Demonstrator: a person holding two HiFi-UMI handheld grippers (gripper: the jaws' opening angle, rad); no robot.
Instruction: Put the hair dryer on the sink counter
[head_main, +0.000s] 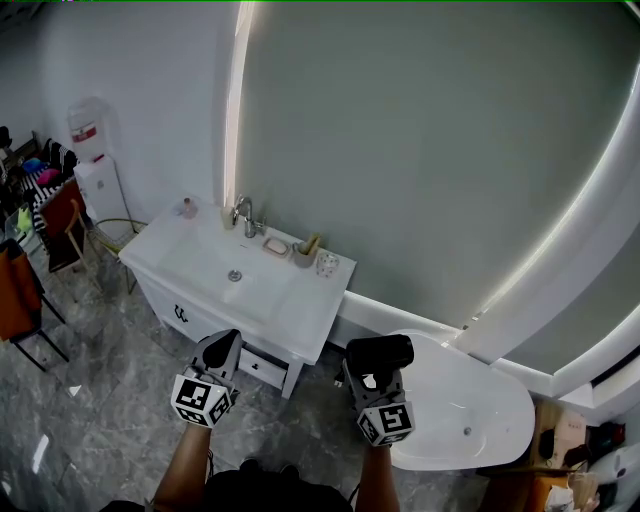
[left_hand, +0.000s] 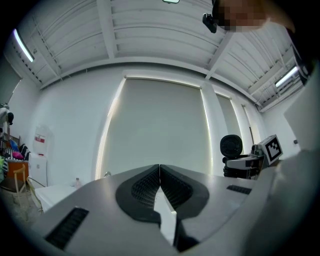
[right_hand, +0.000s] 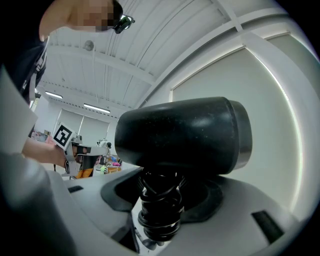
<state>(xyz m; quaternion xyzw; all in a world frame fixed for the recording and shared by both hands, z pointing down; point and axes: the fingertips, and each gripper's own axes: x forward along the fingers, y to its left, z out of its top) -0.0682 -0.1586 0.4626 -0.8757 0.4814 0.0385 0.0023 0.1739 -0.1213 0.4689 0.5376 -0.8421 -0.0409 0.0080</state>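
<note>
A black hair dryer (head_main: 381, 354) stands up out of my right gripper (head_main: 370, 372), which is shut on its cord-wrapped handle (right_hand: 161, 210). Its barrel (right_hand: 182, 136) lies crosswise above the jaws in the right gripper view. My left gripper (head_main: 221, 352) is shut with nothing between its ribbed pads (left_hand: 147, 186). Both grippers hover over the grey floor in front of a white sink counter (head_main: 300, 310) with a basin and a chrome tap (head_main: 245, 216). From the left gripper view the hair dryer (left_hand: 231, 147) shows at the right, in the other gripper.
On the counter's back edge stand a soap dish (head_main: 276, 246), a cup with brushes (head_main: 305, 252), a patterned cup (head_main: 327, 264) and a small bottle (head_main: 187, 207). A white bathtub (head_main: 470, 410) lies to the right. Chairs (head_main: 60, 225) and a water dispenser (head_main: 95, 165) stand at the left.
</note>
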